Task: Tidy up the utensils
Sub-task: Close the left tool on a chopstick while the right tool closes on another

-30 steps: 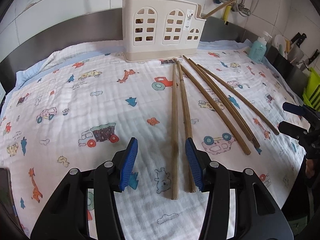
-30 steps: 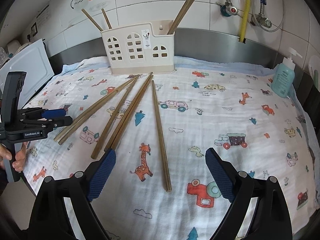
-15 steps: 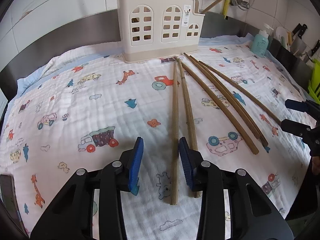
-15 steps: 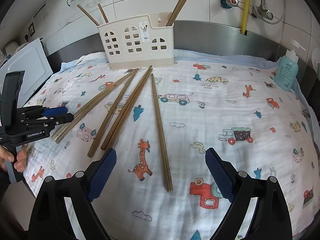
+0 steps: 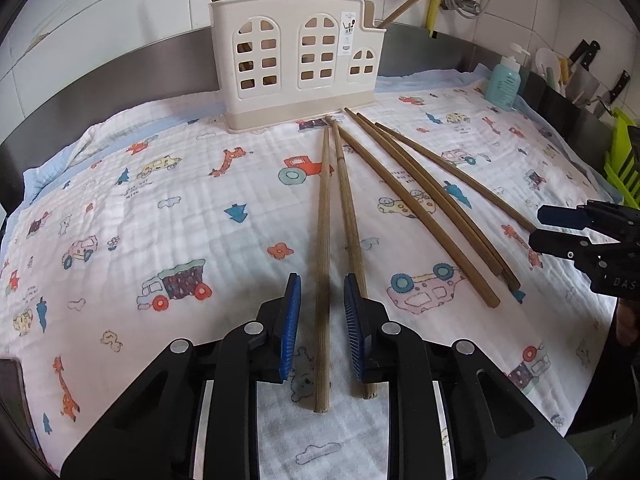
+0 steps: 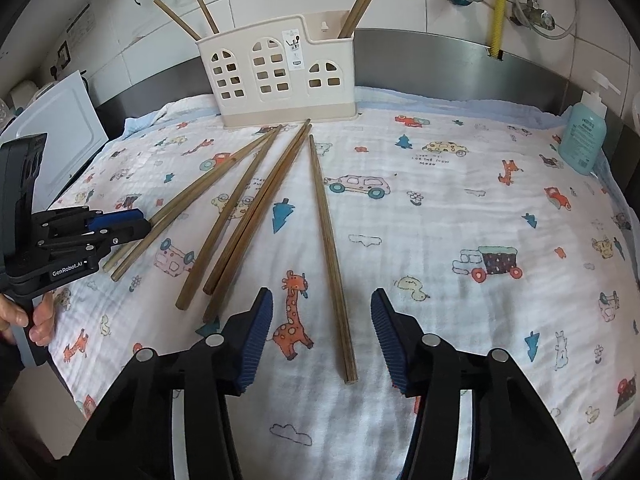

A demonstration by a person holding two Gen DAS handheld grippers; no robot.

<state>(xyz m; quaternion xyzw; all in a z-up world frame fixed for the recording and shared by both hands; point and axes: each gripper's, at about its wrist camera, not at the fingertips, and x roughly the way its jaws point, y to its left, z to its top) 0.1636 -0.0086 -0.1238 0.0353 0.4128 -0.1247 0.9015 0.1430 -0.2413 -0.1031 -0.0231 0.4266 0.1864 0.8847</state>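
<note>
Several long wooden chopsticks lie fanned out on the printed cloth (image 5: 160,184) in front of a cream utensil holder (image 5: 298,62) that has a few chopsticks standing in it. My left gripper (image 5: 320,304) is low over the cloth, its blue pads on either side of the leftmost chopstick (image 5: 323,240) with small gaps; a second chopstick (image 5: 347,208) runs under the right pad. My right gripper (image 6: 322,322) is open around the near end of the rightmost chopstick (image 6: 330,248), not touching it. The holder also shows in the right wrist view (image 6: 280,76).
A teal soap bottle (image 6: 582,140) stands at the cloth's far right. A white board (image 6: 52,132) leans at the left. Knives and a green rack (image 5: 624,160) stand beyond the right edge. A steel backsplash and tiled wall run behind the holder.
My left gripper has moved forward and narrowed from wide open to a close gap around the leftmost chopstick. My right gripper has moved forward over the rightmost chopstick's near end and narrowed somewhat.
</note>
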